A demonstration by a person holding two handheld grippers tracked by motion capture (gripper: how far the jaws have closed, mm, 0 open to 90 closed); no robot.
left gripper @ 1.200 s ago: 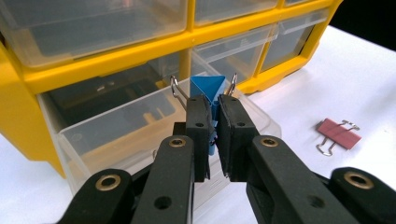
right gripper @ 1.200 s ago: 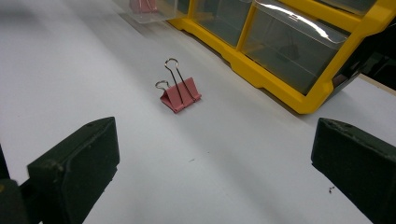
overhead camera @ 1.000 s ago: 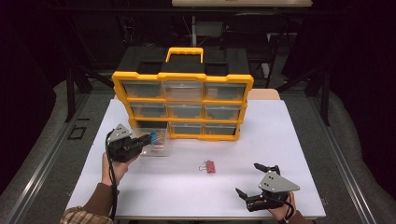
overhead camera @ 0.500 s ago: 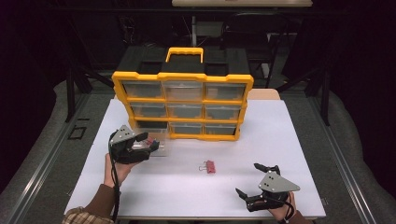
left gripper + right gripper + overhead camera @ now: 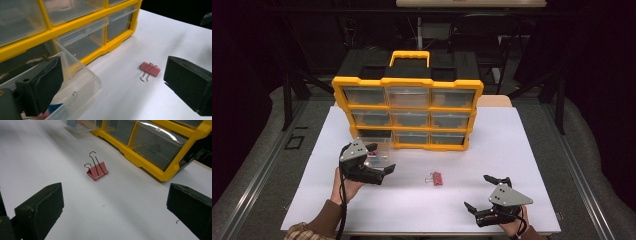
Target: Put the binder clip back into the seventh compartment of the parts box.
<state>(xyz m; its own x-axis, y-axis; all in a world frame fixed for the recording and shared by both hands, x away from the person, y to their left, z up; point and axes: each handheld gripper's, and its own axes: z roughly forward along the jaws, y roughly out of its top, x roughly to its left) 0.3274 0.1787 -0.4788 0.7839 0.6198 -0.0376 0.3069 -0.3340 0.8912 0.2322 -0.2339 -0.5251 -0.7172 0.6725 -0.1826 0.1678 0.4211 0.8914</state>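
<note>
A yellow organiser (image 5: pixel 408 82) with clear drawers stands at the back of the white table. One clear drawer (image 5: pixel 379 150) is out, lying on the table before the bottom-left slot, with blue and pink pieces in it (image 5: pixel 53 108). My left gripper (image 5: pixel 381 158) is open over the drawer's front corner; its jaws have just been opening. The drawer's clear wall (image 5: pixel 82 82) stands between the jaws, close to the left pad (image 5: pixel 47 80), and nothing presses on it. A pink binder clip (image 5: pixel 435 178) (image 5: pixel 149 69) (image 5: pixel 97 171) lies mid-table. My right gripper (image 5: pixel 477 191) (image 5: pixel 112 202) is open and empty, near the front edge.
The organiser's lower drawers (image 5: pixel 152 145) are closed. Its emptied bottom-left slot (image 5: pixel 373 134) is dark. The table's front edge (image 5: pixel 412 231) runs just below both hands. A black frame and dark floor surround the table.
The left gripper was shut on the drawer's front a second ago; its jaws now stand wide. That hand has shifted slightly right and toward me. The right gripper has kept still.
</note>
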